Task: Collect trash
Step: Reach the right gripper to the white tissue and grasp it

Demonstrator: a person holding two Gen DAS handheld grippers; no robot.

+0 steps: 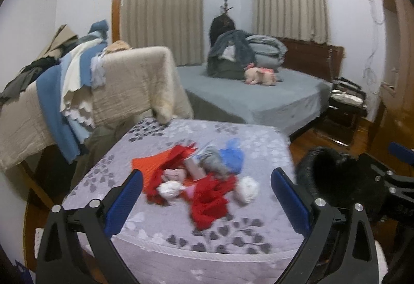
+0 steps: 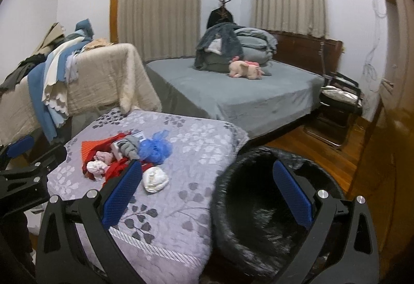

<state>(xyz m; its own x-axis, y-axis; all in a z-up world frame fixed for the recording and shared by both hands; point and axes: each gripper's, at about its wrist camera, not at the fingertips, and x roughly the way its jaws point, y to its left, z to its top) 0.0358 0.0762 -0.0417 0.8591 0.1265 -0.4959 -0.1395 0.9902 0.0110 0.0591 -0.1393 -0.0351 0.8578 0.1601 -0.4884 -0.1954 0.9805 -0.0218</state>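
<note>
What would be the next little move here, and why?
Probably the left gripper should ease forward and down to the white crumpled wad at the near edge of the trash pile. Its jaws stand open and empty, the wad lies apart from the red scraps, and the black bin waits beside the table.

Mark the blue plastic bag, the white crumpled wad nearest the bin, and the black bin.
blue plastic bag [image 2: 155, 148], right wrist view, middle of the bunch.
white crumpled wad [image 2: 155, 180], right wrist view, its centre.
black bin [image 2: 220, 180], right wrist view, left rim.
</note>
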